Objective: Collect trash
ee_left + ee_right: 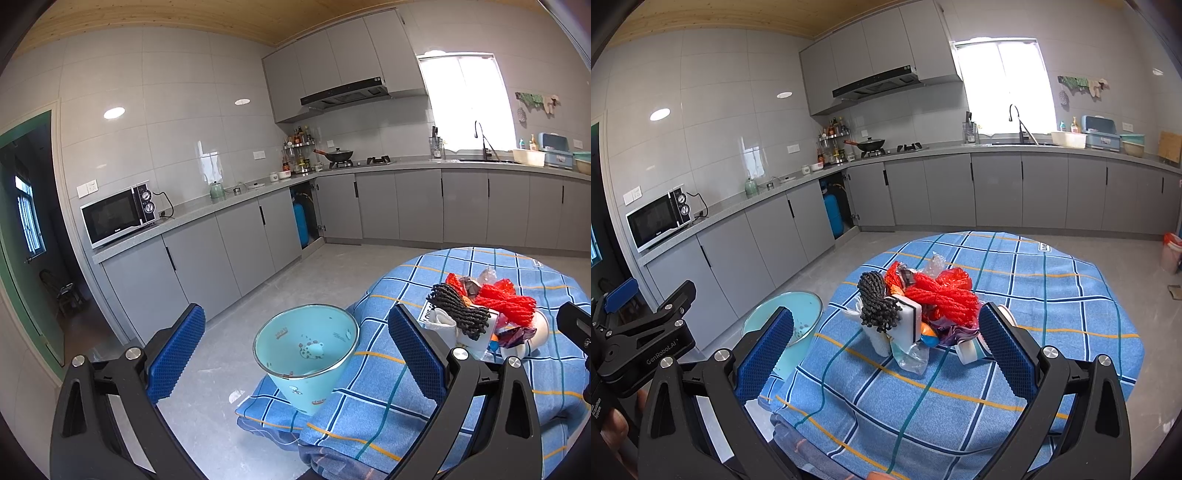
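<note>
Ahead, the trash pile [916,314] lies between the open right tongs [886,332].

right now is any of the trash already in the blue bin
No, the blue bin looks empty, and the trash pile sits on the tablecloth.

A microwave [117,215] is seen on the grey counter [207,210], a black wok [338,155] on the stove, a blue gas cylinder [300,223] inside an open cabinet, and a faucet [483,139] beneath the window [466,107]

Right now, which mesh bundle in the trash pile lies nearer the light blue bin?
The black mesh bundle: it sits on the pile's bin side; the red mesh bundle lies farther.
</note>
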`<state>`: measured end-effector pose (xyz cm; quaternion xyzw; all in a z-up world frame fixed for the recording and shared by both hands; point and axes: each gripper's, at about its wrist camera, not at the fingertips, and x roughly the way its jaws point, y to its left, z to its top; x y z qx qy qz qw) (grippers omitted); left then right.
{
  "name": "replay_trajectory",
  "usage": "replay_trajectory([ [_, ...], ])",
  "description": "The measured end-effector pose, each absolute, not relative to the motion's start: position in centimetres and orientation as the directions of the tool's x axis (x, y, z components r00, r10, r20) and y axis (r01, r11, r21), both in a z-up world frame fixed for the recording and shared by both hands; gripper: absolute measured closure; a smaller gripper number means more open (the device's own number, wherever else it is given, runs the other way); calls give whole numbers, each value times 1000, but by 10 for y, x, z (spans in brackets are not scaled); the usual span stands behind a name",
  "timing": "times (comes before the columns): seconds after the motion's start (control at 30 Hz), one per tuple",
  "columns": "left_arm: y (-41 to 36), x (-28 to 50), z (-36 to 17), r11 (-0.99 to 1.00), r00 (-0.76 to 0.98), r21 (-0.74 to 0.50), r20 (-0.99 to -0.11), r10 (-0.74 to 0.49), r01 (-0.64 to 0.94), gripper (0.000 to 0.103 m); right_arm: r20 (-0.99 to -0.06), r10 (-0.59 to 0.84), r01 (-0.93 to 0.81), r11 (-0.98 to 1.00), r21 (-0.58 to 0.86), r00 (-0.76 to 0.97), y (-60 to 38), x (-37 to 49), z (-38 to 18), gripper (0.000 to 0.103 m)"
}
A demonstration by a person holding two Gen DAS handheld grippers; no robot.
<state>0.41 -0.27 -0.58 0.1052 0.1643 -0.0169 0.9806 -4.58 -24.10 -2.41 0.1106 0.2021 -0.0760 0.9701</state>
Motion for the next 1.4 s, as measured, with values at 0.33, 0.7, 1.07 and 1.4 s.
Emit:
replay_trajectory([
  [0.33,-2,4,-5,977,946,200,-325,3,66,5,-407,-104,193,964,184,908,-241,-46,-24,4],
  [0.7,-3,4,-5,977,946,200,-325,2,67,5,-406,-105,195,963,186,908,-242,-46,-24,4],
  [1.07,-4,8,-8,975,948,209,-319,-1,71,5,-403,-122,210,961,181,907,-248,-46,-27,4],
  [1.4,-26,39,-46,966,931,215,-361,-60,146,6,-427,-268,366,916,166,864,-289,-31,-60,4],
])
